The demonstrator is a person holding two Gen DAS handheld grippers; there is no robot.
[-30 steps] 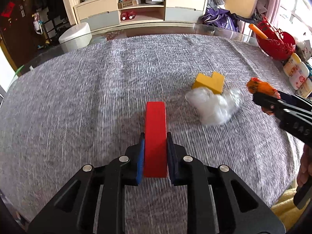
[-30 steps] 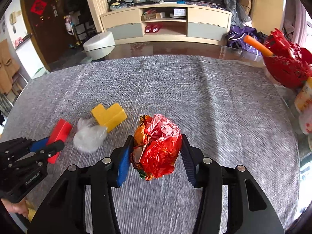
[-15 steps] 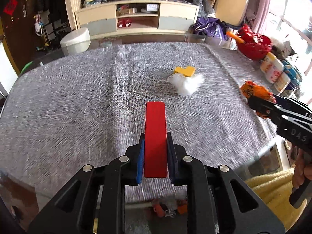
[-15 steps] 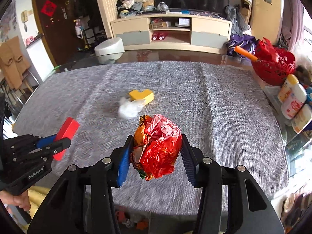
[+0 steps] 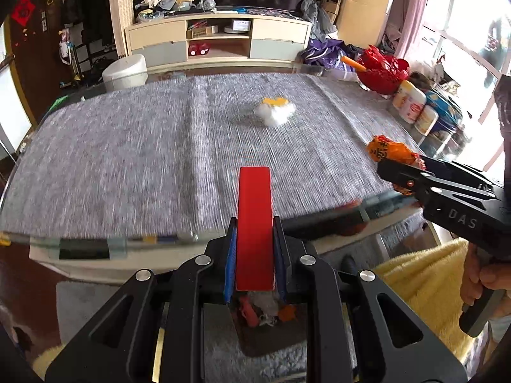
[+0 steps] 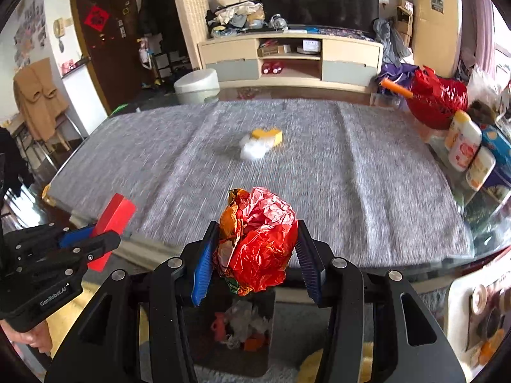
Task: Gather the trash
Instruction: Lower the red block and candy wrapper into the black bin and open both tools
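Observation:
My left gripper (image 5: pixel 254 226) is shut on a flat red block (image 5: pixel 254 220), held upright past the near edge of the table. My right gripper (image 6: pixel 257 245) is shut on a crumpled red and orange wrapper (image 6: pixel 258 239), also past that edge. Both hang above a dark bin (image 6: pixel 238 325) on the floor holding several scraps; the same bin (image 5: pixel 265 316) shows under the left jaws. On the grey tablecloth (image 5: pixel 143 146) a white plastic wad (image 5: pixel 275 114) leans against a yellow block (image 5: pixel 274 100). From the right wrist view the wad (image 6: pixel 254 148) and yellow block (image 6: pixel 268 134) sit mid-table.
A red basket (image 6: pixel 437 99) with an orange stick, bottles (image 6: pixel 464 142) and a blue box crowd the table's right edge. A yellow cloth (image 5: pixel 421 281) lies below on the right. A hand (image 5: pixel 482 284) grips the right tool's handle. A white stool and TV cabinet stand beyond.
Both grippers drew back from over the table to past its near edge and rose, keeping the red block and the wrapper. The floor bin came into view below them.

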